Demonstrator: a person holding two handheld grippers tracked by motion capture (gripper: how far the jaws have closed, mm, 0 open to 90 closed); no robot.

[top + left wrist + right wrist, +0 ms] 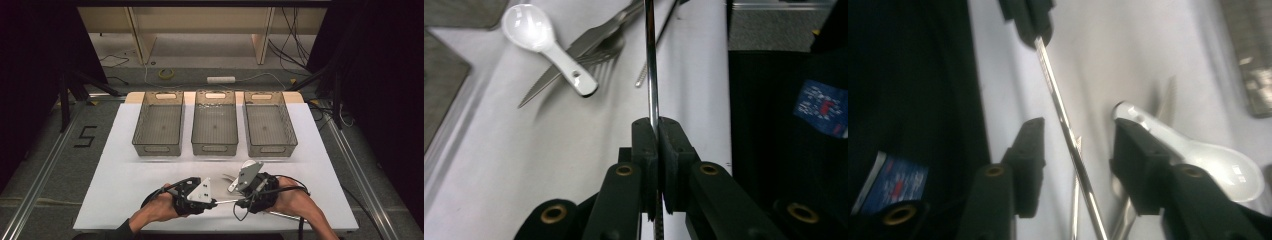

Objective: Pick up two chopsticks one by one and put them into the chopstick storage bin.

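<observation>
White board (150, 200) covers the table, with 3 grey mesh bins (215, 130) in a row at its far side and dark floor, cables and a roll of tape beyond. Near the front edge the person's 2 hands meet tip to tip. In the left gripper view the left gripper (657, 131) has its jaws pressed together on a thin steel rod (651, 65), which runs straight up between the pads and away over the board. In the right gripper view the same rod (1063, 115) crosses slantwise between the jaws of the right gripper (1078, 137), which stand spread with a clear gap on either side, touching nothing; the left gripper's black tip pinches the rod at the top of that view. Just beyond the rod on the board lie a white spoon (544, 42), a knife (574, 55), a fork (604, 55) and another thin rod, heaped partly over one another.
</observation>
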